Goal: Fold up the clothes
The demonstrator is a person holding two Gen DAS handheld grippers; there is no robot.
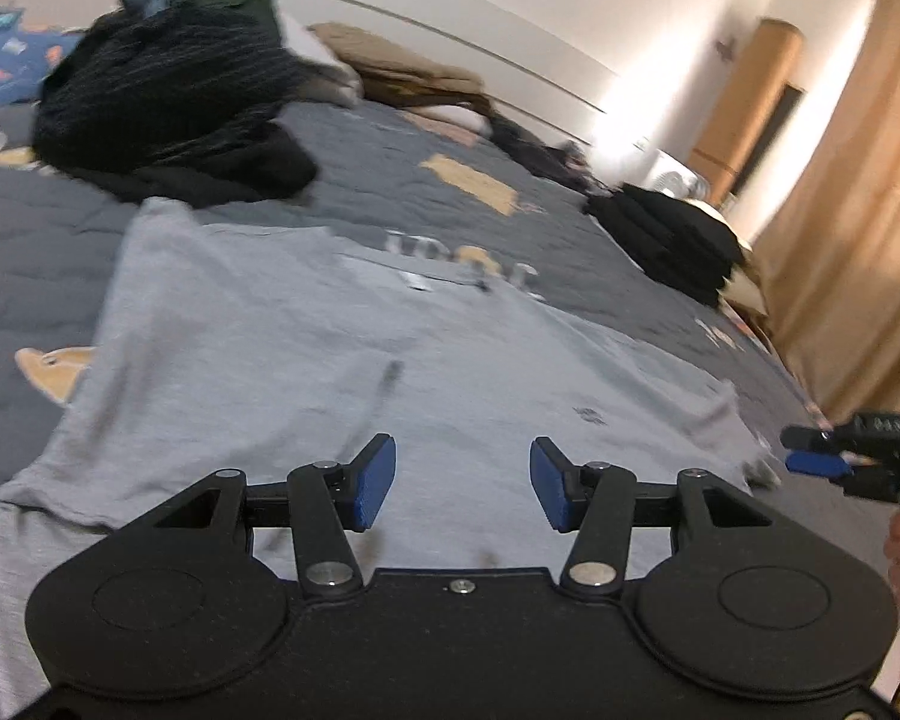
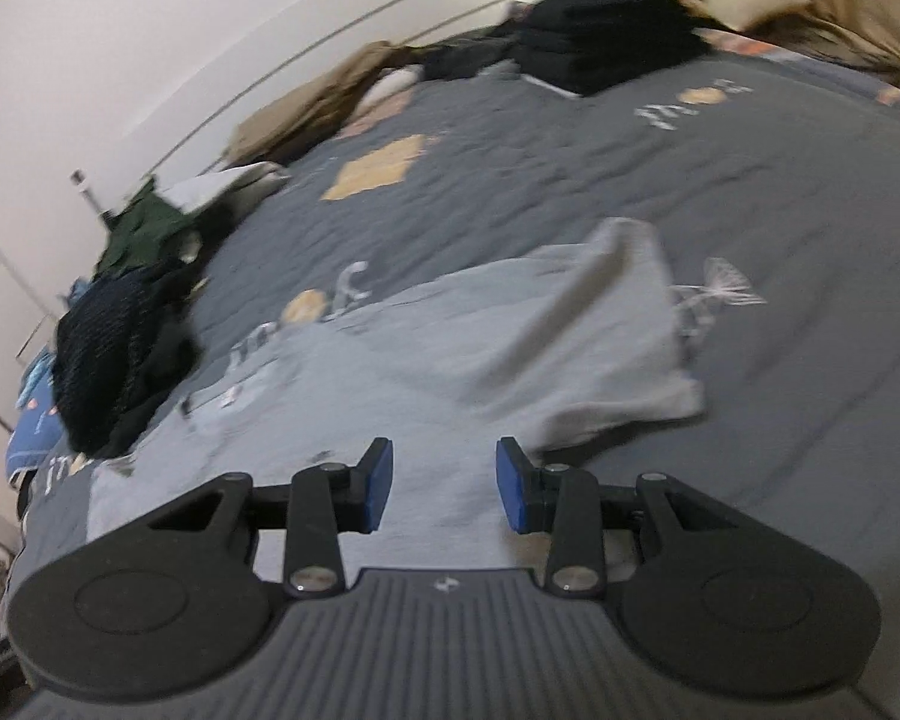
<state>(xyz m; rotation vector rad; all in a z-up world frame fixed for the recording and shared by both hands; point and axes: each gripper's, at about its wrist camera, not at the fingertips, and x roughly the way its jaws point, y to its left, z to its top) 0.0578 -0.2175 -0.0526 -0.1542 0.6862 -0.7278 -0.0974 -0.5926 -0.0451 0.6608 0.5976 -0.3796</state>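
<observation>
Grey tee laid flat on bed, both grippers empty, next fold pending.
L wrist view: left gripper point(image 1: 463, 483) fingers apart, nothing betw them, over grey t-shirt point(image 1: 282, 348) on the bed point(image 1: 342, 150); right gripper point(image 1: 810, 456) at tee's edge. R wrist view: fingers point(image 2: 375, 483) apart, empty; sleeve point(image 2: 618, 324) already folded in. Grab hem corners evenly w/ both, lift low.

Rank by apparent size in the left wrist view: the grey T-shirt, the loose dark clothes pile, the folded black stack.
1. grey T-shirt, though it lies nearest the camera, which inflates it.
2. loose dark clothes pile.
3. folded black stack, farther off, so its true size is unsure.
</observation>
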